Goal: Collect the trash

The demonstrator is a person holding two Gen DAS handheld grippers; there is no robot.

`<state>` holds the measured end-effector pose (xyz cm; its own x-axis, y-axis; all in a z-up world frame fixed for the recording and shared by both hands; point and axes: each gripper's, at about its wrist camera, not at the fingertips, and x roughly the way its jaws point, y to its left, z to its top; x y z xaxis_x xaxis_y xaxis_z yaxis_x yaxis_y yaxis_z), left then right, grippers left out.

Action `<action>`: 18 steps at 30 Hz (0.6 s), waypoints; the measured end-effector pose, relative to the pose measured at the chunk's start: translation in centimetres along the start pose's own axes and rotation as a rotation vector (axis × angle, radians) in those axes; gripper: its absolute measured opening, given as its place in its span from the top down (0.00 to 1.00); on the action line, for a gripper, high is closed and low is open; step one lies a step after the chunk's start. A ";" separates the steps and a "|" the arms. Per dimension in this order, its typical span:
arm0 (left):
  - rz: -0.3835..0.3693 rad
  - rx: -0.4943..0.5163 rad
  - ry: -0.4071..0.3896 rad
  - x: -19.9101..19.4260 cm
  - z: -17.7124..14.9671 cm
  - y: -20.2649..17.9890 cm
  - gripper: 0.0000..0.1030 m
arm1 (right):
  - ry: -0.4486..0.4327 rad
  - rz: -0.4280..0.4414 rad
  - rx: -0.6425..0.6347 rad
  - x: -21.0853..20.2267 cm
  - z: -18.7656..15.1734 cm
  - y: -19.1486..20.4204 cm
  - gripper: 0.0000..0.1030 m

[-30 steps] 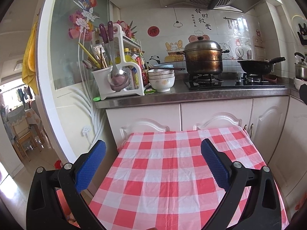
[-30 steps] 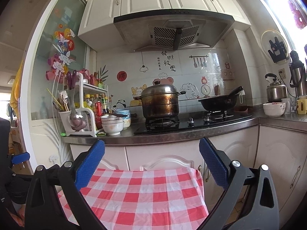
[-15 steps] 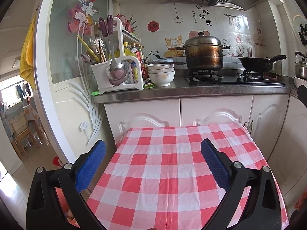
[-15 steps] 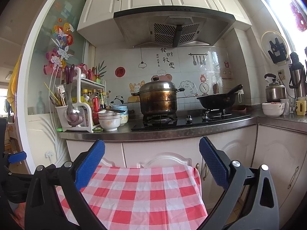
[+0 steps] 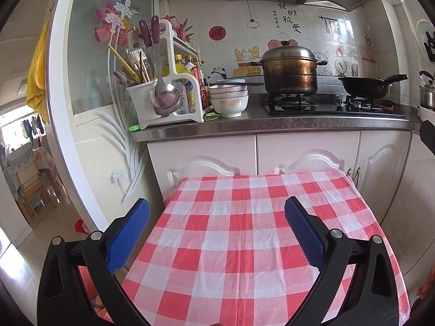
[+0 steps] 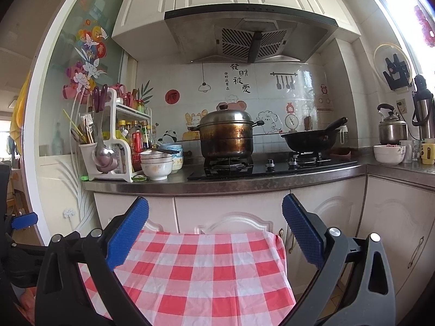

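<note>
My left gripper (image 5: 217,214) is open and empty above a table with a red and white checked cloth (image 5: 244,244). My right gripper (image 6: 215,213) is open and empty over the far edge of the same cloth (image 6: 195,266). A small green wrapper (image 5: 211,116) lies on the steel counter beside the stacked bowls; it also shows in the right wrist view (image 6: 140,178). Another small green item (image 5: 134,128) lies at the counter's left end. No trash shows on the cloth.
The counter (image 5: 272,127) carries a white utensil rack (image 5: 165,100), stacked bowls (image 5: 229,100), a large pot (image 5: 289,70) and a black wok (image 5: 364,85) on the hob. White cabinets (image 5: 307,154) stand behind the table. A glass door panel (image 5: 89,68) is on the left.
Both views have tilted downward a little and moved back slightly, so more of the checked cloth shows. Both grippers stay open.
</note>
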<state>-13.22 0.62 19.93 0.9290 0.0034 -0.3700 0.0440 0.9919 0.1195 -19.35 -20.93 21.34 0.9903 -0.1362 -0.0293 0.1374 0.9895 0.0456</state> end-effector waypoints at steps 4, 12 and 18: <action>-0.002 -0.001 0.006 0.3 -0.2 0.0 0.05 | 0.007 0.002 -0.005 0.3 -0.2 0.1 0.04; -0.022 -0.010 0.031 1.4 -0.7 -0.1 0.05 | 0.033 0.005 -0.012 1.1 -0.9 0.1 0.04; -0.063 -0.026 0.099 3.4 -2.3 -0.4 0.05 | 0.096 0.011 -0.006 2.9 -2.2 0.0 0.04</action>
<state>-10.88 0.51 16.53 0.8839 -0.0481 -0.4652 0.0906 0.9935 0.0693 -16.50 -21.27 19.08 0.9850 -0.1203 -0.1240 0.1262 0.9912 0.0401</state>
